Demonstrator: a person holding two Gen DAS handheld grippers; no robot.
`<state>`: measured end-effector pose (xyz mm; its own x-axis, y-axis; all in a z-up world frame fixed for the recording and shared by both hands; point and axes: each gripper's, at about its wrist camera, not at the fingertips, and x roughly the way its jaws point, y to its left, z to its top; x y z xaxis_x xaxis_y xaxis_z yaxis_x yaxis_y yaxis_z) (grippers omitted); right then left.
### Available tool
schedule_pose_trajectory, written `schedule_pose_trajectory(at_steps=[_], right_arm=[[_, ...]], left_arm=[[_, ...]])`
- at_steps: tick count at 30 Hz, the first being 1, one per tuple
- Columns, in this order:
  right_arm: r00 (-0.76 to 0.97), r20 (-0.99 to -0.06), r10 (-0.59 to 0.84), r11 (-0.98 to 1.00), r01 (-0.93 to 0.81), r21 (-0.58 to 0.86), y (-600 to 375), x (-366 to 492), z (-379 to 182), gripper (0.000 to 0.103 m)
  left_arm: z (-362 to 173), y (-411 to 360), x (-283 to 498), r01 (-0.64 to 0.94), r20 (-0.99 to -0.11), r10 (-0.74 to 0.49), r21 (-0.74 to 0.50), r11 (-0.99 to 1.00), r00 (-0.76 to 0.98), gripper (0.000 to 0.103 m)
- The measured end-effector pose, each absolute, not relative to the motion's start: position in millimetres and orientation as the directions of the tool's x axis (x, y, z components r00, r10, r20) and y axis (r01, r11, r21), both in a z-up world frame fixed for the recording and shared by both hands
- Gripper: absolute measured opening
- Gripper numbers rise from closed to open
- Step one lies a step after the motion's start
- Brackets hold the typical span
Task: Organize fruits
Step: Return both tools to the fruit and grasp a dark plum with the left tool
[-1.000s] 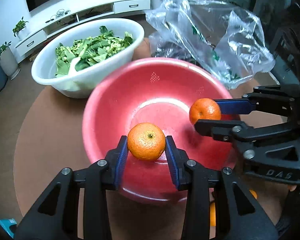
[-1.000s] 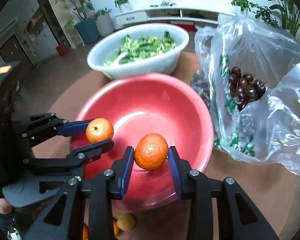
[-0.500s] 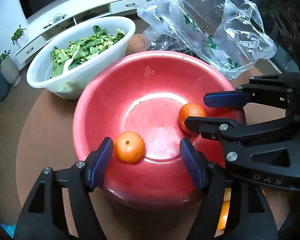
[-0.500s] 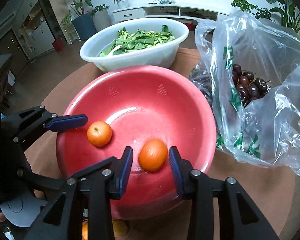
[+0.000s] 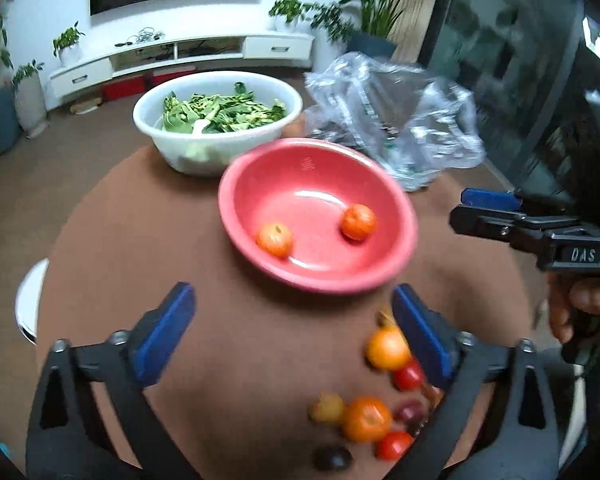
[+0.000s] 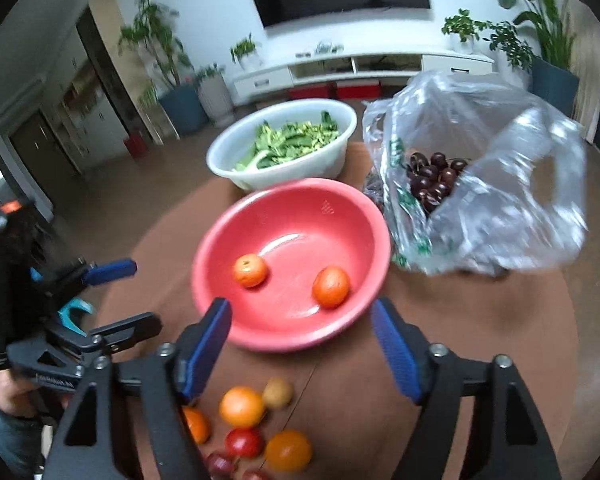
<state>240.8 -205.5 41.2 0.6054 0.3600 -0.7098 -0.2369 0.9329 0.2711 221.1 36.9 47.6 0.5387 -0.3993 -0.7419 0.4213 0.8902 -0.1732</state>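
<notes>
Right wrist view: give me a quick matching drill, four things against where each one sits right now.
Things:
1. two oranges
2. leafy greens
3. dark cherries
4. mixed small fruit

Places:
A. in the clear plastic bag
B. loose on the brown table, near edge
C. in the red basin
D. in the white basin

Pairs: 1-C, 2-D, 3-A, 4-B

brown table [image 5: 148,240] with bowls [image 5: 396,248], bag [image 6: 500,216], loose fruit [image 6: 242,406]

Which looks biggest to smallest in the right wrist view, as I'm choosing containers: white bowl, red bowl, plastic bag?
1. Plastic bag.
2. Red bowl.
3. White bowl, though it stands farther back, so its true size is unsure.
</notes>
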Motion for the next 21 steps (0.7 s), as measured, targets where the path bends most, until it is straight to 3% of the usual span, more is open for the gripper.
schedule_pose_trajectory(at_steps=[4, 16, 21], right_arm=[[0.623, -0.673, 0.398, 0.916, -0.236, 0.324, -215.9, 188.4, 40.6, 0.079], [0.614, -0.660, 0.433, 0.900, -0.258, 0.351, -192.5, 80.3, -5.6, 0.079], [0.599, -0.669, 0.440, 0.896, -0.249, 0.367, -193.4, 72.5, -15.9, 0.078]], left_arm=[[45.2, 50.3, 168.8, 0.427, -0.698, -0.375, -0.109, 0.898, 0.611, 0.103], [-16.9, 39.2, 103.6, 0.495, -0.821, -0.261, 0.029, 0.869, 0.508, 0.103], [-26.7, 31.3, 102.9, 0.542, -0.836, -0.280, 0.024, 0.840, 0.471, 0.081]])
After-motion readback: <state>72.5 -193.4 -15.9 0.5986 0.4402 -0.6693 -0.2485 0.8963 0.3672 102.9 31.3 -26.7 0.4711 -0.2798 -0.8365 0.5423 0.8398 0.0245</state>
